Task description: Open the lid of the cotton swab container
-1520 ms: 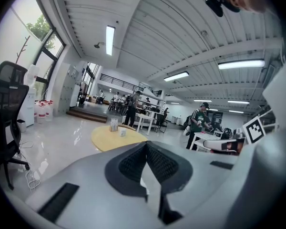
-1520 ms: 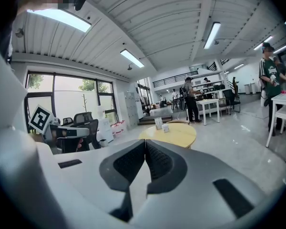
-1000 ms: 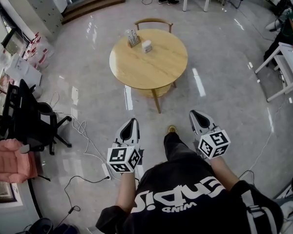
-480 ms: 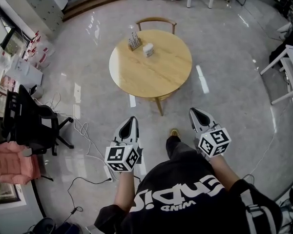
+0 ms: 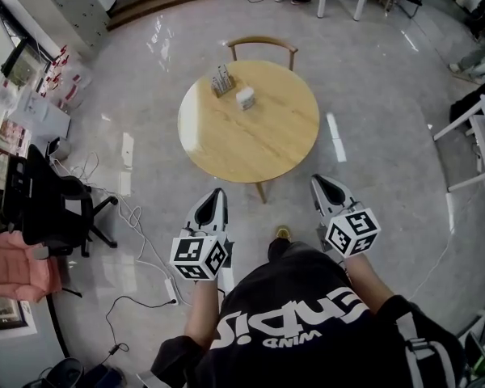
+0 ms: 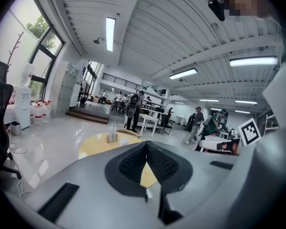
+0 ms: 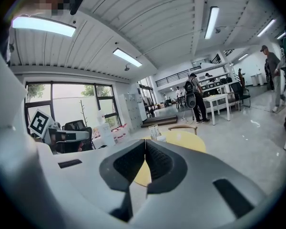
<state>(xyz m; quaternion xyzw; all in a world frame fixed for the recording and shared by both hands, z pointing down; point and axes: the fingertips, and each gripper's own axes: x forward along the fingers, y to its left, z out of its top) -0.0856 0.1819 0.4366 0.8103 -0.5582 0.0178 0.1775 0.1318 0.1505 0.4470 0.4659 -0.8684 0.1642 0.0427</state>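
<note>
A round wooden table point(image 5: 255, 136) stands on the floor ahead of me. On its far side sit a small white container point(image 5: 244, 97) and a clear holder point(image 5: 221, 81) with upright items in it. I hold both grippers low in front of my body, well short of the table. The left gripper point(image 5: 217, 194) is shut with nothing in it, and so is the right gripper point(image 5: 318, 181). In the left gripper view the shut left gripper point(image 6: 146, 144) points at the table point(image 6: 93, 144) and holder point(image 6: 112, 133). The right gripper view has the right gripper point(image 7: 146, 142) aimed at the table point(image 7: 188, 140).
A wooden chair point(image 5: 263, 45) stands behind the table. A black office chair point(image 5: 52, 208) and floor cables point(image 5: 141, 225) lie to my left, with a pink seat point(image 5: 16, 269) beyond. White tables point(image 5: 477, 136) stand to the right. People stand in the far room.
The table has come nearer and lower in the head view as I step toward it. Both grippers stay shut, held in front of me.
</note>
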